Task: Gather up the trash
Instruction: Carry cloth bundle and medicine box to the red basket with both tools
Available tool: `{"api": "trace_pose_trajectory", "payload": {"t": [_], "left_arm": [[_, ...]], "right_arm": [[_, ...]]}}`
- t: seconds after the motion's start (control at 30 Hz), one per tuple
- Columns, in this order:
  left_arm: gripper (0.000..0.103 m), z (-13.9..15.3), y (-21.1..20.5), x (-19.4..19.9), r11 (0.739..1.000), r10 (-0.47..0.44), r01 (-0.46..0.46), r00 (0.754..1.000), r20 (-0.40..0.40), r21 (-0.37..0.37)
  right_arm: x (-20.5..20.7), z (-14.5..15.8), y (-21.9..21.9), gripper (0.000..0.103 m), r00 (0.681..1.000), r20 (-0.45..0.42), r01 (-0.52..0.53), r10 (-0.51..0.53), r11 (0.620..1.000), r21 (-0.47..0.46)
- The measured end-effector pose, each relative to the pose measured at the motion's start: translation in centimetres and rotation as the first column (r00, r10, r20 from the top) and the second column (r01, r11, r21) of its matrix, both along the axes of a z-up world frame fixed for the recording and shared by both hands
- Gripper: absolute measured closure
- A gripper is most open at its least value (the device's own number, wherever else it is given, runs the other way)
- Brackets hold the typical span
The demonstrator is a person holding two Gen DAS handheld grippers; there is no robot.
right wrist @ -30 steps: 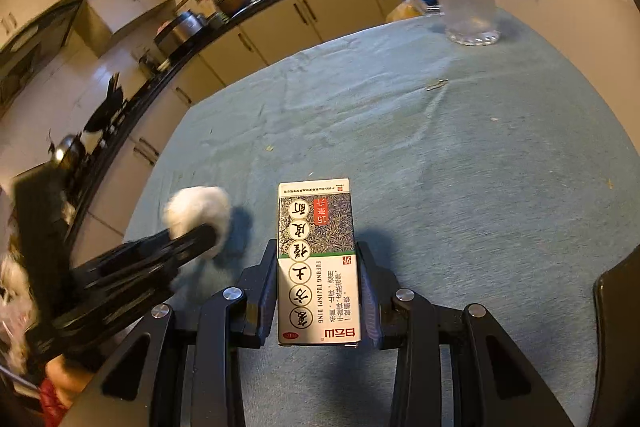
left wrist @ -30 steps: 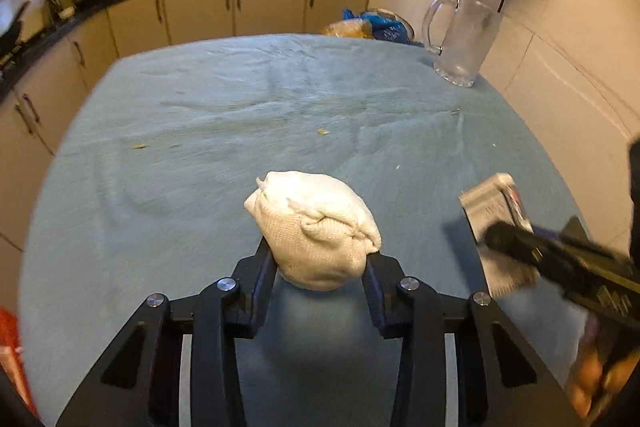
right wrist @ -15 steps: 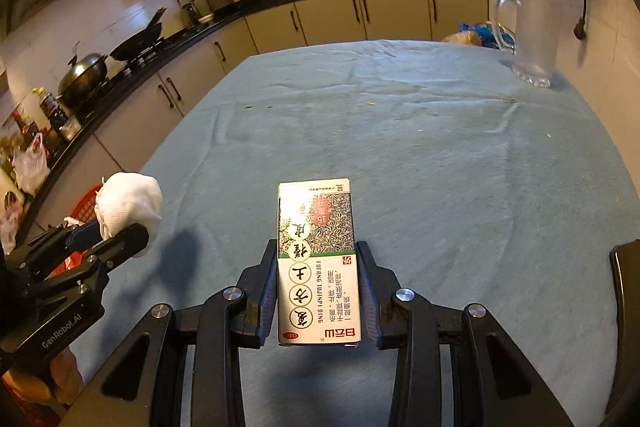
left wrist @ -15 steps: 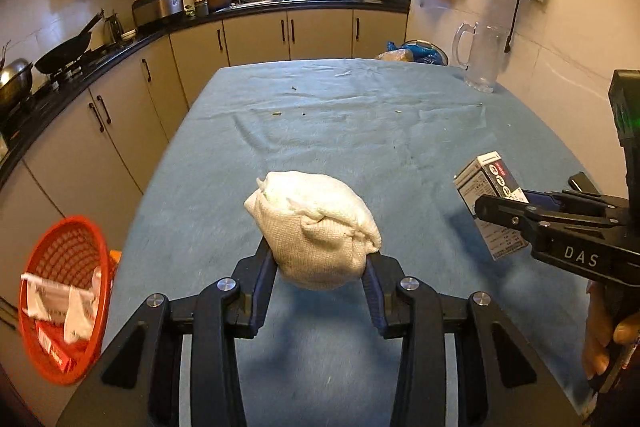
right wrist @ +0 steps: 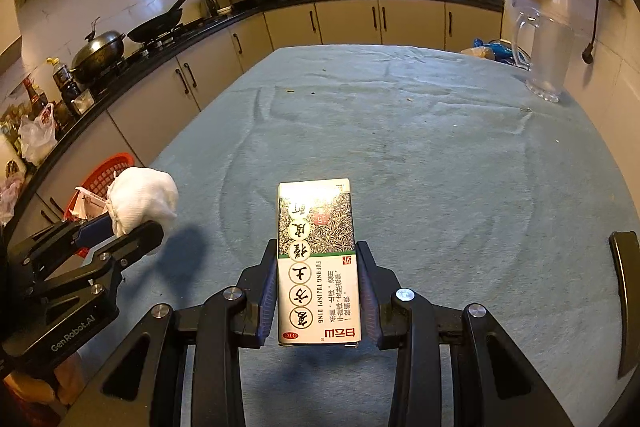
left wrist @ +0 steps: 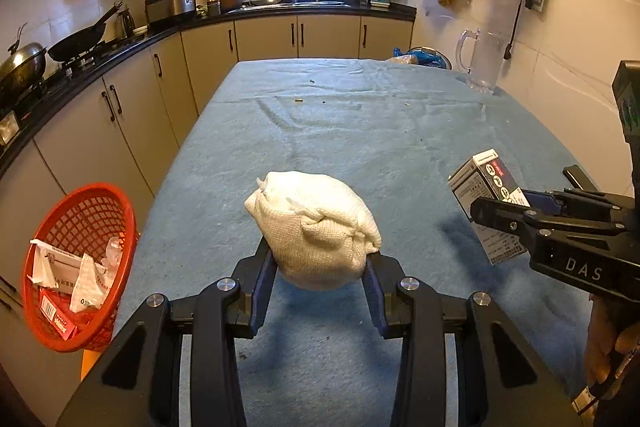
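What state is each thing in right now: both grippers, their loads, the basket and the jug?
Left gripper: shut on the white wad, held above the table.
Right gripper: shut on the medicine box, also lifted.
Red basket: beside the table, already holding wrappers.
Glass jug: upright, looks empty.

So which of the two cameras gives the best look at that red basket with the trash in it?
The left wrist view: the red basket shows nearly whole beside the table, with wrappers inside. In the right wrist view only part of it shows, behind the white wad in the left gripper.
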State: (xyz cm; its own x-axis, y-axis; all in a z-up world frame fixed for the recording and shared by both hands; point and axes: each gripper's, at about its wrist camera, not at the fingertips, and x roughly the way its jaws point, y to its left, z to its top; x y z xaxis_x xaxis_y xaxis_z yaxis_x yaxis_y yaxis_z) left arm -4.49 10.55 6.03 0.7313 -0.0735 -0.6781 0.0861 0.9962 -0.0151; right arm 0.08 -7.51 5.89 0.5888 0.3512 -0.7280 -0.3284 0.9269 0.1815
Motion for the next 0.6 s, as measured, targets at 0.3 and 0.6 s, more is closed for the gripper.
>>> {"api": "trace_pose_trajectory", "payload": {"t": [0.3, 0.6], "left_arm": [[0.064, 0.5, 2.3, -1.6, 0.999, 0.038, -0.037, 0.999, 0.026, -0.027], [0.064, 2.4, 9.2, -4.0, 0.985, 0.163, -0.159, 0.984, 0.074, -0.064]], "right_arm": [[-0.5, 0.8, 2.7, 0.064, 0.999, 0.023, -0.036, 0.036, 0.999, -0.038], [-0.7, 2.5, 8.0, 0.064, 0.989, 0.032, -0.14, 0.141, 0.989, -0.04]]}}
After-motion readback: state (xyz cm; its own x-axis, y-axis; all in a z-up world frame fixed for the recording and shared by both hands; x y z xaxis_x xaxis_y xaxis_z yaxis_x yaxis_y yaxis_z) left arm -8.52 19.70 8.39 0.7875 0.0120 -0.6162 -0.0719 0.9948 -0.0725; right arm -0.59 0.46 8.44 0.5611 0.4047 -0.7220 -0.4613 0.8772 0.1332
